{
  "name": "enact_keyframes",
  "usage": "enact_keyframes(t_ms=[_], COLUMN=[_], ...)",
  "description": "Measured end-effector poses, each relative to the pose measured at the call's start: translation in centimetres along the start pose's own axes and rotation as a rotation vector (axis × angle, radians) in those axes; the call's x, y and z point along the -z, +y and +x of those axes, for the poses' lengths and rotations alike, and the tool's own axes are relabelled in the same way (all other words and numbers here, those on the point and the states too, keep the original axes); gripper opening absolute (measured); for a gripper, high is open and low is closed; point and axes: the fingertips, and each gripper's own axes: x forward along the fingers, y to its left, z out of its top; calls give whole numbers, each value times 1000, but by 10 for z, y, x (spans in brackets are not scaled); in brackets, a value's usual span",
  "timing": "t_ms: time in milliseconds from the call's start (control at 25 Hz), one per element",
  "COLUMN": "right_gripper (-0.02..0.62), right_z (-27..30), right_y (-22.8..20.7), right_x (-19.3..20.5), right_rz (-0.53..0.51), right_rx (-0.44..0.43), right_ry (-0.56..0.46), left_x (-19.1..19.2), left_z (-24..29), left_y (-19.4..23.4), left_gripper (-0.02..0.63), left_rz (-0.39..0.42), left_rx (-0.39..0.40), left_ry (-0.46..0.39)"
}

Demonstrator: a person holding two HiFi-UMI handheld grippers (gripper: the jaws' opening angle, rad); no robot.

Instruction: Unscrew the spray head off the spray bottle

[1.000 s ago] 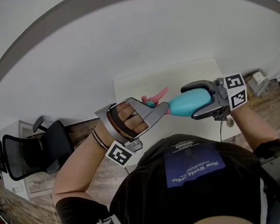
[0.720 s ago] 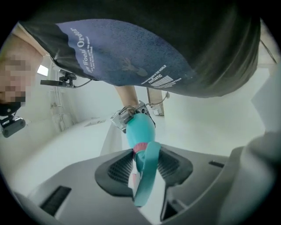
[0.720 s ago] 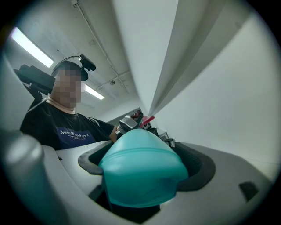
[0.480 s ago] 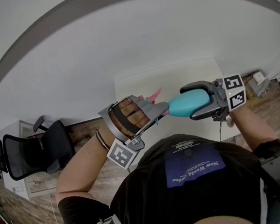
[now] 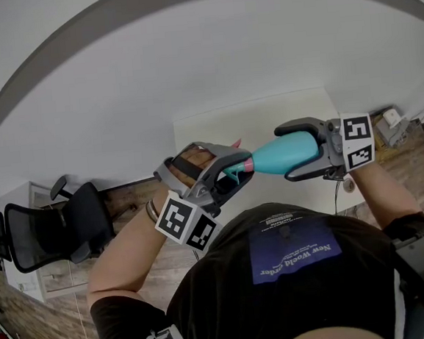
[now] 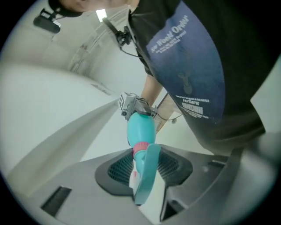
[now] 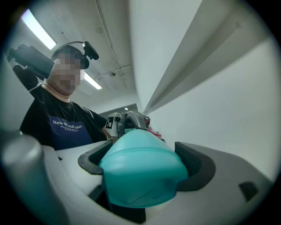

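Note:
A teal spray bottle [image 5: 277, 156] is held level in the air in front of the person's chest, over the white table. My right gripper [image 5: 288, 153] is shut on the bottle's body, and the bottle's base [image 7: 140, 176] fills the space between its pads [image 7: 195, 165]. My left gripper [image 5: 227, 172] has just been closing, and its jaws now press on the spray head [image 6: 147, 176] just past the pink collar [image 6: 140, 148]. In the head view only the pink nozzle tip [image 5: 236, 144] shows above the left jaws.
A white table [image 5: 266, 116] lies under the hands, with small items at its right edge [image 5: 392, 120]. A black office chair [image 5: 48, 231] stands on the wooden floor [image 5: 126, 198] at the left. The person's dark shirt [image 5: 293, 250] is close behind the grippers.
The left gripper has rolled on the spot, its marker cube swinging round toward the camera, and its jaws have closed on the spray head. The right gripper and the bottle stayed put.

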Motion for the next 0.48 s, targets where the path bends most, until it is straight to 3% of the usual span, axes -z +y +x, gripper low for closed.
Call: enact_keyframes(t_ms=[200, 480], right_gripper=[446, 446], right_z=[3, 8], right_y=[4, 10], right_x=[-1, 1], right_rz=[-92, -209], right_rx=[31, 41], right_ry=[43, 95], left_x=[2, 4], left_z=[-3, -7], left_y=[-2, 0], left_gripper=[146, 146], left_rz=[-345, -921], left_rx=[112, 312], left_ry=[-71, -200])
